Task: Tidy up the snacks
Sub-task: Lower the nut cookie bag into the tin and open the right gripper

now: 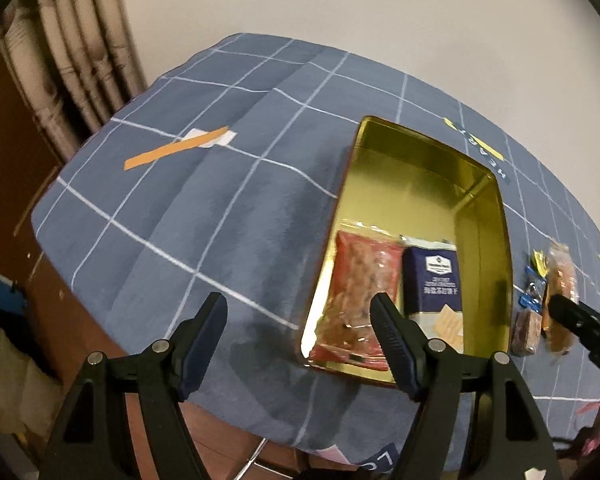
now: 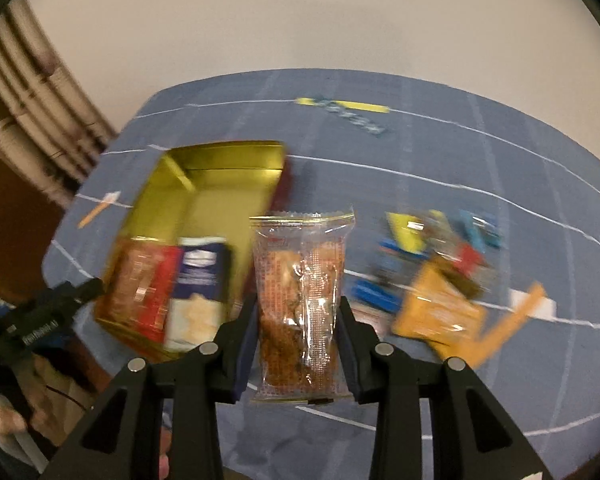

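Note:
A gold tin box (image 1: 484, 208) (image 2: 220, 160) lies open on the blue checked cloth. Inside it sit a red snack packet (image 1: 360, 280) (image 2: 144, 284) and a dark blue cracker packet (image 1: 436, 280) (image 2: 200, 280). My left gripper (image 1: 300, 304) hangs open and empty above the tin's near left corner. My right gripper (image 2: 298, 304) is shut on a clear packet of brown snack (image 2: 300, 304) (image 1: 560, 280), held up above the cloth just right of the tin. The right gripper's black finger (image 1: 580, 320) shows at the right edge of the left wrist view.
A heap of loose packets, yellow, blue, red and orange (image 2: 440, 272), lies on the cloth to the right. A small brown bar (image 1: 526, 332) and blue wrappers (image 1: 534, 284) lie beside the tin. Orange tape strips (image 1: 176, 148) mark the cloth. A curtain (image 1: 72, 52) hangs behind left.

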### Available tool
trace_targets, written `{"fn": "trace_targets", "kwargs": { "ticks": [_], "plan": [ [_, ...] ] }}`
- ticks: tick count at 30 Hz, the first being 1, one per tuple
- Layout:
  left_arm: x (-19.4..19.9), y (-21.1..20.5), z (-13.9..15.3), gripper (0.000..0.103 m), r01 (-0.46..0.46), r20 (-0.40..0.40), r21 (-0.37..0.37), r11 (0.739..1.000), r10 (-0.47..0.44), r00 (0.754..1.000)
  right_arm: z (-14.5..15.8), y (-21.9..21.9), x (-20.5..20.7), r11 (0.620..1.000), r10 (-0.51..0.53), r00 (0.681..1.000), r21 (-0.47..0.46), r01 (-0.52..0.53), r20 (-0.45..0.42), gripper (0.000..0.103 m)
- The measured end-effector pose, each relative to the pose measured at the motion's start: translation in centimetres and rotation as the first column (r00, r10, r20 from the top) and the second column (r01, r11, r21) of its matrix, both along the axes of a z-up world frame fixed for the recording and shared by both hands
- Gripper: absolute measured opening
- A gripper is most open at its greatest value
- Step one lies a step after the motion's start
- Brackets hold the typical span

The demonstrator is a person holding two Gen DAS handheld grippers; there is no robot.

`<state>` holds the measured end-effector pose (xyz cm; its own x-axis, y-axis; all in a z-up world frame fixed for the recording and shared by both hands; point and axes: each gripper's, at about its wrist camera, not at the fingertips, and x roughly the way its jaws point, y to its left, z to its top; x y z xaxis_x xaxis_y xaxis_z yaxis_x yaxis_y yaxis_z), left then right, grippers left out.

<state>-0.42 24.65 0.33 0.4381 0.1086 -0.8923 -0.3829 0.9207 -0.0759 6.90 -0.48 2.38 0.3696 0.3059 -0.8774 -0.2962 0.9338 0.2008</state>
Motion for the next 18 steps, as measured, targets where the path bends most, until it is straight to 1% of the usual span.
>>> {"fn": "trace_targets", "kwargs": {
  "ticks": [5,10,15,18],
  "plan": [
    [-0.4,0.7,0.3,0.07,-0.036,0.016,0.011,0.999,0.036,0.999,-0.7,4.3,0.3,0.998,0.064,0.998,0.02,-0.064,-0.018,0.037],
    [-0.4,1.4,0.0,0.07,-0.061,0.007,-0.006,0.998,0.061,0.998,-1.5,7.0,0.3,0.995,0.102,0.994,0.008,-0.102,-0.042,0.037],
    [-0.3,1.8,-0.3,0.07,-0.081,0.001,-0.051,0.995,0.082,0.997,-2.9,8.6,0.5,0.992,0.127,0.989,-0.004,-0.128,-0.07,0.037],
    [-0.2,1.7,-0.5,0.07,-0.08,-0.009,-0.043,0.996,0.079,0.997,-3.7,9.4,0.6,0.991,0.133,0.987,-0.002,-0.133,-0.086,0.037]
  ]
}}
